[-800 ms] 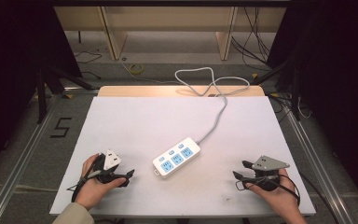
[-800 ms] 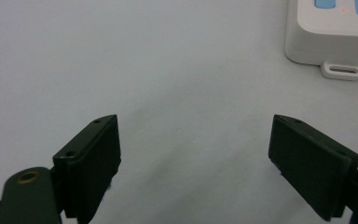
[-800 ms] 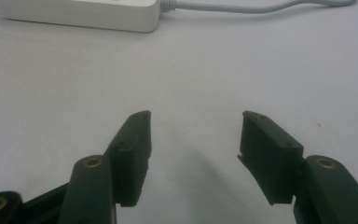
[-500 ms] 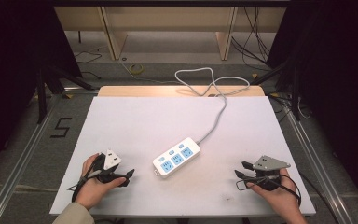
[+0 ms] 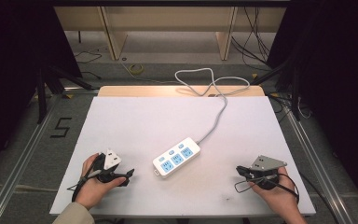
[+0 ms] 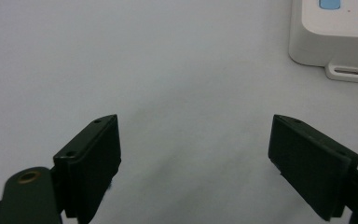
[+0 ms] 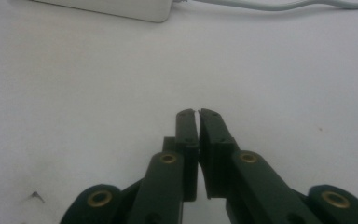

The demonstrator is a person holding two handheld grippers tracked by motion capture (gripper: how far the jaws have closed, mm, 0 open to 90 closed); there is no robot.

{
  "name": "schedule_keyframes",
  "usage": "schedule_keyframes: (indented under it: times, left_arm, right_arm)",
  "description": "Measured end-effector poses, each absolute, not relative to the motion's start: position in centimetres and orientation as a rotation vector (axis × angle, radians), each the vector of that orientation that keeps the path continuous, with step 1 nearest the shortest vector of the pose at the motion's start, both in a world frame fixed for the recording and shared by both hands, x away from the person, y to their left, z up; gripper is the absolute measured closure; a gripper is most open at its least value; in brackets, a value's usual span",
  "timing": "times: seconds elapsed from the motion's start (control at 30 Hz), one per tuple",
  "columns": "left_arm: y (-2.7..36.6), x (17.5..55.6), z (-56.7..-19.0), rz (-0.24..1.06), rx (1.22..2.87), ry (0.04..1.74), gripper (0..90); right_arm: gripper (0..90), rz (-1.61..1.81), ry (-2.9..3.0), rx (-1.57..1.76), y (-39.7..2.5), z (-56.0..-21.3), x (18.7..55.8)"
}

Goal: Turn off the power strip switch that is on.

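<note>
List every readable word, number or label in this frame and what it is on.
"5": black figure on the floor left of the table.
The power strip has blue sockets; any print on it is too small to read.
Nothing legible on the left gripper or the right gripper.

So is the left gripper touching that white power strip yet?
Apart. In the left gripper view, the left gripper has open jaws with only bare table between them; the power strip lies farther ahead.

We see the white power strip (image 5: 176, 157) at the frame's lower centre, our left gripper (image 5: 127, 176) lower left, our right gripper (image 5: 239, 171) lower right, all on the white table (image 5: 135, 121)
</note>
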State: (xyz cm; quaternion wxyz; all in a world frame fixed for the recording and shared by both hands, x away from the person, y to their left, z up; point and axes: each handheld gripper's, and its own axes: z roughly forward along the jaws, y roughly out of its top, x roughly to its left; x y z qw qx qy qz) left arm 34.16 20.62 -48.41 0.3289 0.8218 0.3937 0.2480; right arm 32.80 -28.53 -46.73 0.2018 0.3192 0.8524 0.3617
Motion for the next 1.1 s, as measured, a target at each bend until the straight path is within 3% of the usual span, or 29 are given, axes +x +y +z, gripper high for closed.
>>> schedule_keyframes:
  times: [1.1]
  left_arm:
    - [20.4,34.2,-48.3,0.662,2.157,1.016,17.2]
  right_arm:
    - [90.0,1.046,2.405,0.913,-27.1,-45.9,33.4]
